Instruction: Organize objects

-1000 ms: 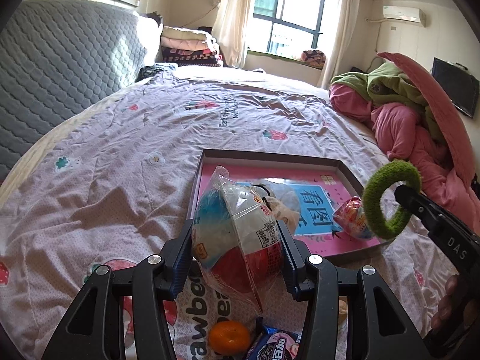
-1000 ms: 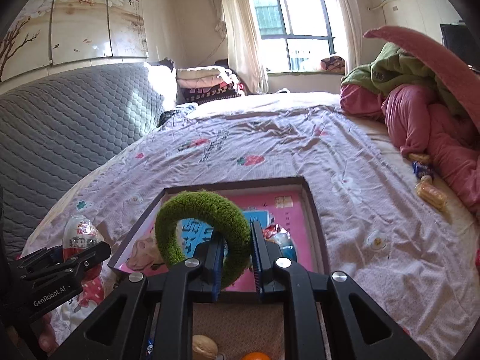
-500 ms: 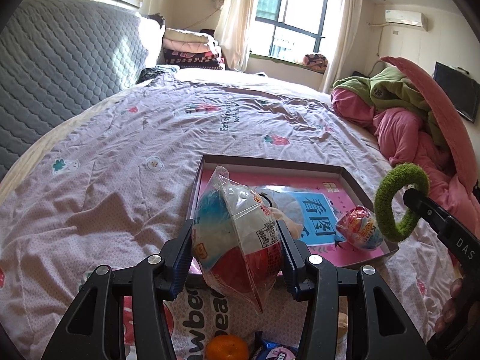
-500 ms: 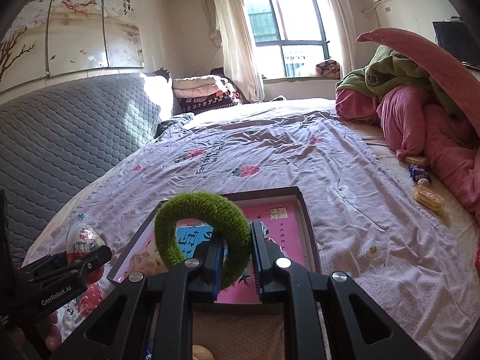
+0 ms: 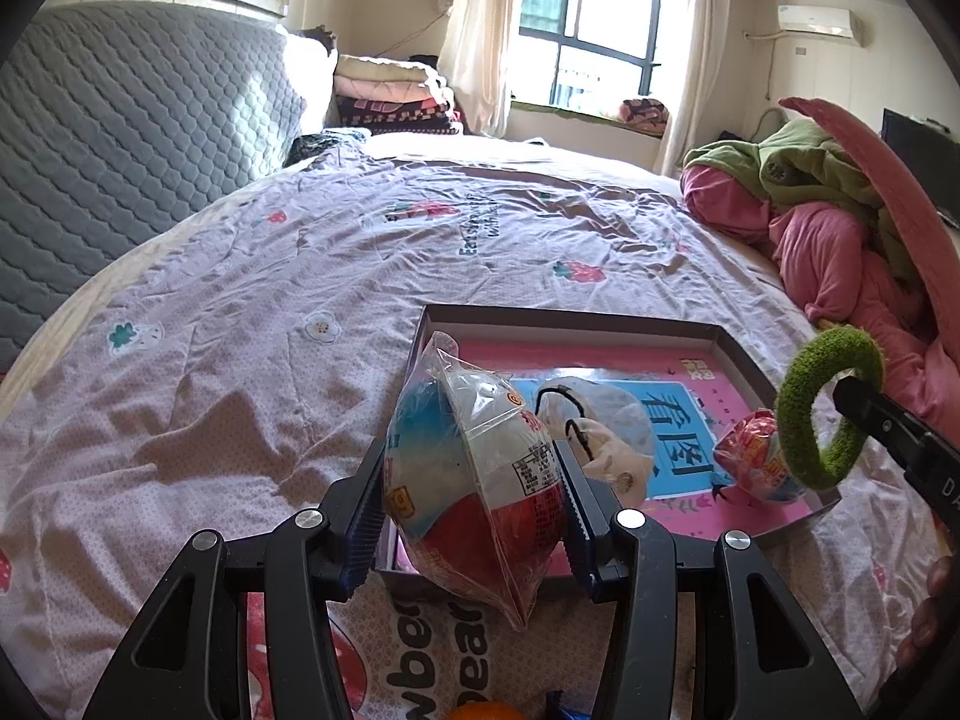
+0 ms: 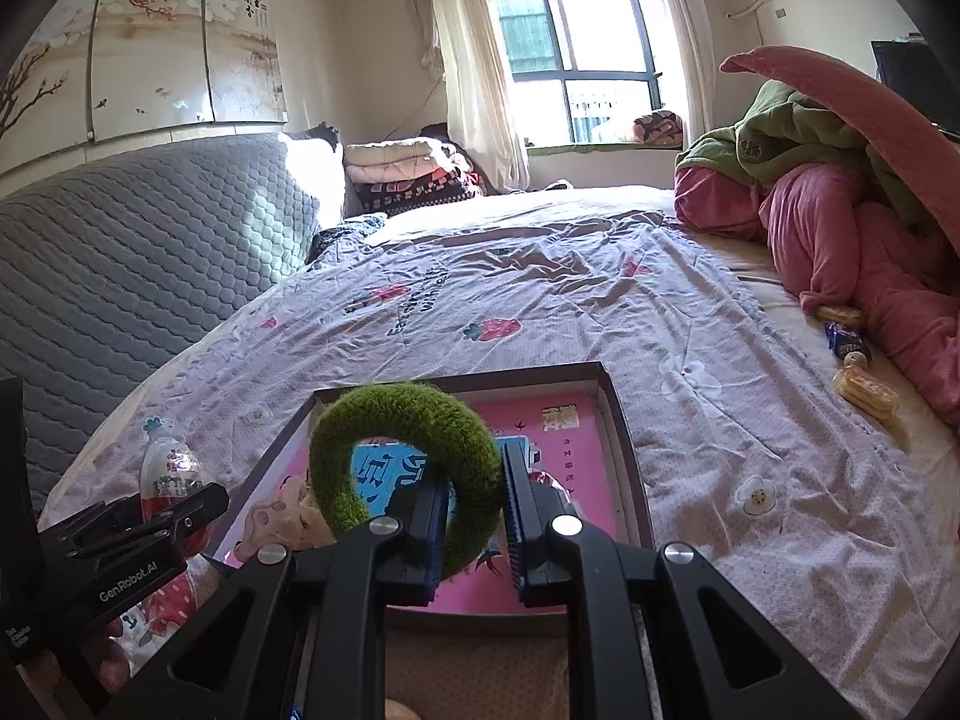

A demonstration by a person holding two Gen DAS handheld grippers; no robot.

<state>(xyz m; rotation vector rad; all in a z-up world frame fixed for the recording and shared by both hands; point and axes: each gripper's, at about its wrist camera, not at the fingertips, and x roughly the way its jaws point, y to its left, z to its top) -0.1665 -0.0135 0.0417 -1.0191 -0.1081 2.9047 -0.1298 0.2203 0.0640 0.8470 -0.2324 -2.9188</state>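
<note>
- Wrapped toy egg [image 5: 474, 480]: it's a rounded capsule, blue and white up top and red below, inside a loose clear plastic bag. The left gripper [image 5: 474, 516] is clamped on its two sides, holding it in the air over the near edge of the shallow box [image 5: 738, 354].
- Handling guess: it looks light and hard-shelled, but that crinkly film is probably slippery, and the round shape could squirt out if squeezed off-centre. Gripping across the widest part, like now, seems the safest place. The bag's loose tail hangs below the jaws.
- Green fuzzy ring [image 6: 408, 450]: soft, squashy, basically weightless by the look of it. The right gripper [image 6: 474, 516] is pinched tight on one side of the band, holding it upright above the box. No real breakage risk here, I'd say.
- The box already holds a second wrapped egg [image 5: 756, 456] near its right wall and a small plush thing [image 5: 606, 450] in the middle, lying on a pink and blue printed sheet.
- Surface: a lilac bedsheet [image 5: 240, 360] with strawberry prints, wrinkled and soft, so anything round set outside the box could roll.
- Room: grey quilted headboard [image 6: 132, 252] at left, bright window [image 6: 570, 48] at the back, pink and green bedding [image 6: 840, 210] piled at right, a few snack packets [image 6: 864, 390] beside it.
</note>
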